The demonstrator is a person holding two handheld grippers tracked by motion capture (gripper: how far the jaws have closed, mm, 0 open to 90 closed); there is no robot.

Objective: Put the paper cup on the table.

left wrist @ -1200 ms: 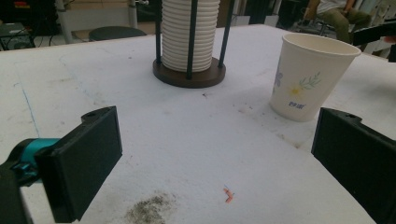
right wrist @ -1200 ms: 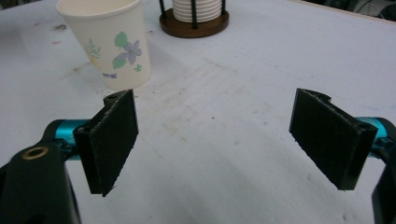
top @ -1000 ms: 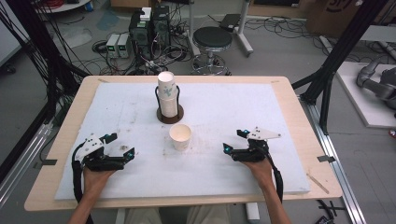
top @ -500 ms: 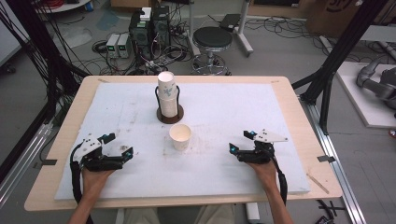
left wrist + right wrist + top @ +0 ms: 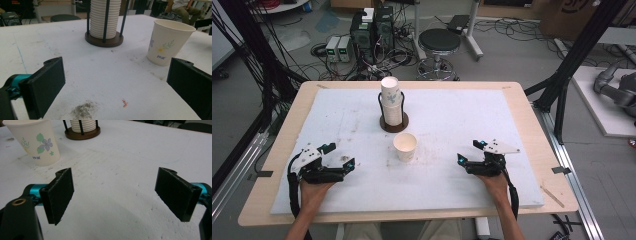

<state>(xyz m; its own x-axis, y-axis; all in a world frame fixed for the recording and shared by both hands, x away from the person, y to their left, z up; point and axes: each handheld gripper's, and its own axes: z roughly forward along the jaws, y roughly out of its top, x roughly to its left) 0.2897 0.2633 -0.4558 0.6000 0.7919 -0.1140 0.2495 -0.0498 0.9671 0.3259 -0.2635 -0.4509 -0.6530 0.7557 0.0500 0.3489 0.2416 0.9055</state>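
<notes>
Overhead, we see the cup (image 5: 405, 146) upright mid-table (image 5: 522, 107), just in front of the cup stack (image 5: 391, 101), between the left gripper (image 5: 343, 159) and right gripper (image 5: 468, 152) near the front edge. Next, each gripper view shows us jaws spread wide, empty, the cup beyond them.

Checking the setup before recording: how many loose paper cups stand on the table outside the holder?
1: the loose paper cup stands upright on the white mat, just in front of the cup holder, whose nested stack can't be counted.
</notes>
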